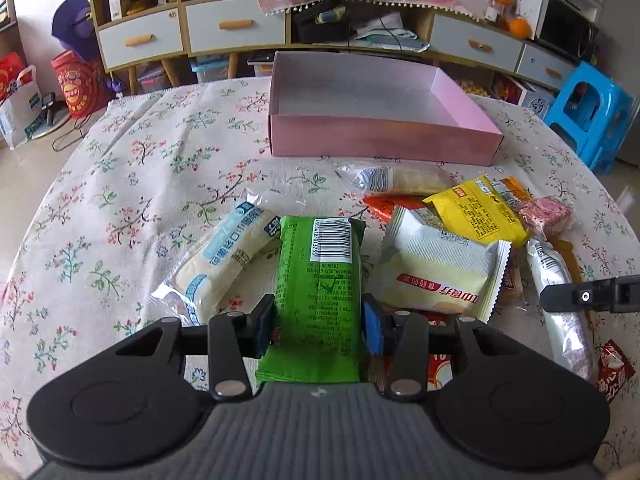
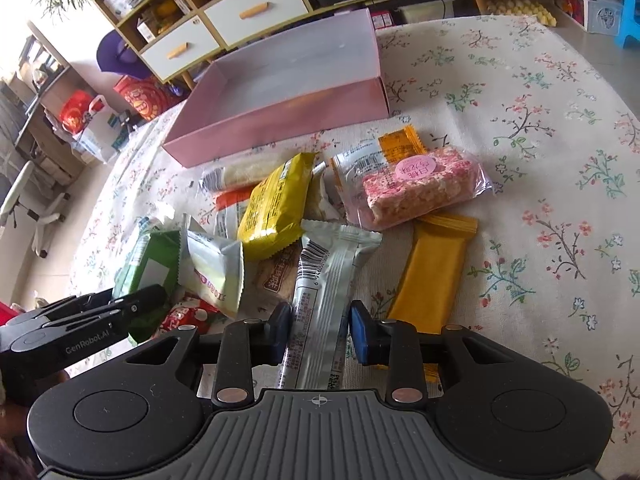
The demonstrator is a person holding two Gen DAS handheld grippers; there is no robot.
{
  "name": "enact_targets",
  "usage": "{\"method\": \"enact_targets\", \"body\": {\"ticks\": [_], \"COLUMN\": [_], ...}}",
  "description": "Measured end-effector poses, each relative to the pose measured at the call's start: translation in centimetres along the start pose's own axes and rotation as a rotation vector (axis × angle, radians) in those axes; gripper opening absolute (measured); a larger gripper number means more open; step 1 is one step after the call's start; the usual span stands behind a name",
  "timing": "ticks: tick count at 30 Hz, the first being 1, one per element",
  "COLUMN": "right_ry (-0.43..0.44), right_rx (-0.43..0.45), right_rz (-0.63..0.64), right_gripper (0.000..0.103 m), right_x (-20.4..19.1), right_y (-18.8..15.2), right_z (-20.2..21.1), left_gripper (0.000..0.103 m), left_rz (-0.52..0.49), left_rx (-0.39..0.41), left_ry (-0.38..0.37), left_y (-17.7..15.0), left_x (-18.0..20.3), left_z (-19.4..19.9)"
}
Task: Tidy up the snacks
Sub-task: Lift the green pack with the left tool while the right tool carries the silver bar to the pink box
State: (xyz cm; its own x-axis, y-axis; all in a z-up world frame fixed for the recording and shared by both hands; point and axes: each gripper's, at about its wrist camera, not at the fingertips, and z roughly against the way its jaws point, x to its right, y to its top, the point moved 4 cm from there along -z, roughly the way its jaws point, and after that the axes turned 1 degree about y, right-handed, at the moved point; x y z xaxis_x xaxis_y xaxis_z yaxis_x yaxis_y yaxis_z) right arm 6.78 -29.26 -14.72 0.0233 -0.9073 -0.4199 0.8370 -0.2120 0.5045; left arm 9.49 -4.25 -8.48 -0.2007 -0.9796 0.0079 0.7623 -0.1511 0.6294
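A pile of snack packets lies on the flowered tablecloth in front of an empty pink box point(image 1: 384, 140) point(image 2: 280, 120). My left gripper point(image 1: 318, 312) is shut on a green packet point(image 1: 320, 264), its pads pressing both long sides. My right gripper point(image 2: 320, 328) is shut on a silver barcoded packet point(image 2: 324, 276). A yellow packet point(image 1: 476, 216) point(image 2: 276, 208), a pink rice bar point(image 2: 416, 188), an orange bar point(image 2: 432, 276), a cream packet point(image 1: 436, 268) and a white-and-blue packet point(image 1: 224, 260) lie loose. The right gripper's finger point(image 1: 584, 298) shows in the left wrist view. In the right wrist view, the left gripper point(image 2: 100, 312) sits at the lower left.
The round table's edge point(image 1: 80, 128) curves behind the box and to both sides. A drawer cabinet point(image 1: 224, 28) lines the far wall. A blue stool point(image 1: 592, 112) stands at the right, with bags on the floor at the left.
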Motion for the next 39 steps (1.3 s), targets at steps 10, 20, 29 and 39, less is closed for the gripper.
{"method": "enact_targets", "body": {"ticks": [10, 20, 29, 39], "right_ry": [0.040, 0.084, 0.107, 0.124], "right_rx": [0.035, 0.071, 0.138, 0.227], "right_rz": [-0.022, -0.084, -0.103, -0.068], "right_gripper": [0.030, 0.029, 0.028, 0.028], "right_x": [0.5, 1.7, 2.4, 1.6], "right_y": [0.7, 0.6, 1.7, 6.7], "right_z": [1.6, 3.6, 4.7, 4.2], "left_gripper": [0.041, 0.041, 0.041, 0.041], "left_rz": [0.005, 0.043, 0.064, 0.132], "left_rx": [0.026, 0.038, 0.076, 0.151], "left_ry": [-0.042, -0.093, -0.092, -0.082], "left_y": [0.4, 0.6, 2.1, 6.5], "left_x": [-0.6, -1.1, -1.5, -2.0], "left_z": [1.4, 2.7, 3.6, 2.5]}}
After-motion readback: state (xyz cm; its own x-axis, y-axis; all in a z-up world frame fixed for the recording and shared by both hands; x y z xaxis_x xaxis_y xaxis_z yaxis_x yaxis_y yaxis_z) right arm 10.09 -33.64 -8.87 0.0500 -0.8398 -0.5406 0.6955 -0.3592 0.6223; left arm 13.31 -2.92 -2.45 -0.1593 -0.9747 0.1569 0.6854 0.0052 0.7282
